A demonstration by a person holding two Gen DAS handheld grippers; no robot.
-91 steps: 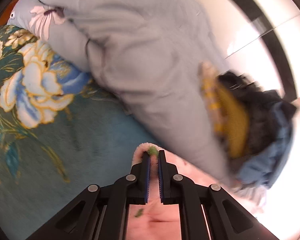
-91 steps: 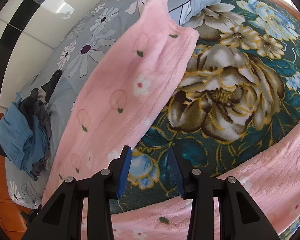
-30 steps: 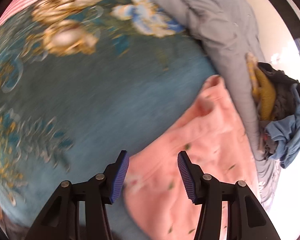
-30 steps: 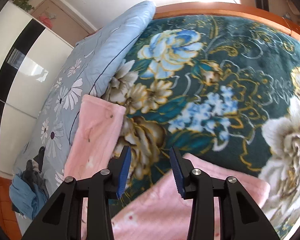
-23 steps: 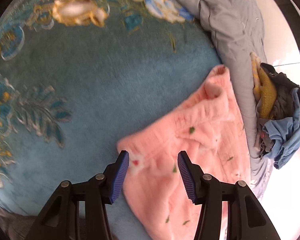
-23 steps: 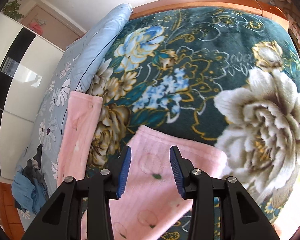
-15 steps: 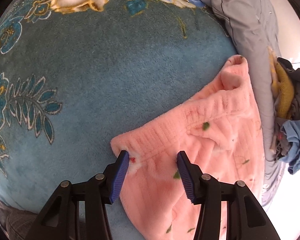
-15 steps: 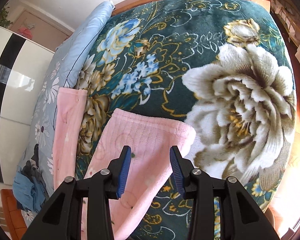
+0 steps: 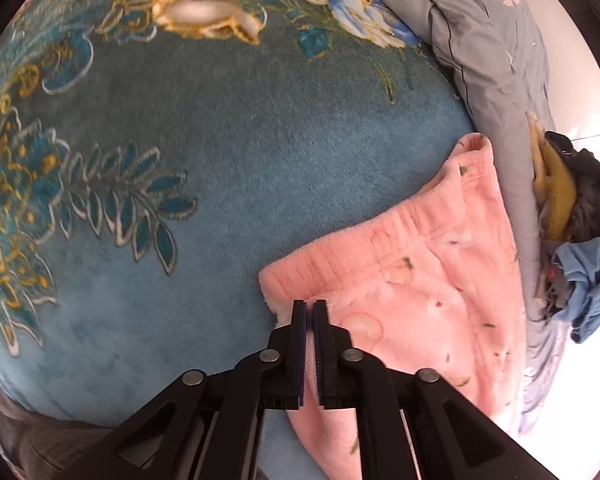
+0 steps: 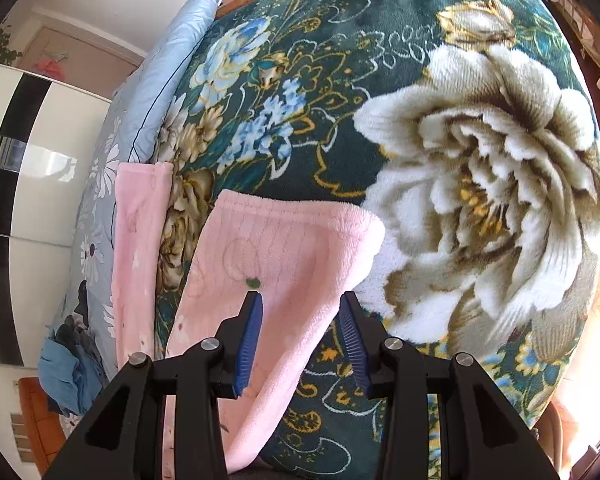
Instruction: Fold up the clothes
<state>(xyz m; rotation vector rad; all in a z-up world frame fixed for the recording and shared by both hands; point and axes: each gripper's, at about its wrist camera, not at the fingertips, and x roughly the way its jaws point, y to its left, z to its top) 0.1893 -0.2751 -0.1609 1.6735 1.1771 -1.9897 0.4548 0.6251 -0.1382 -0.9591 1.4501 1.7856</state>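
While the left tongs have just been closing and now pinch the waistband corner of the pink trousers, which lie on the bed toward its 3 o'clock side, the right tongs stand spread over a leg cuff without gripping it. The plush fleece is thick (and slippery, I judge): a shallow corner pinch could slip on lifting, or catch one layer only, skewing the fold.

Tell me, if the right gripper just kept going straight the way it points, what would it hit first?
Most likely the pink fleece garment lying on the floral blanket: the right gripper stands open right over it, though depth is unclear.
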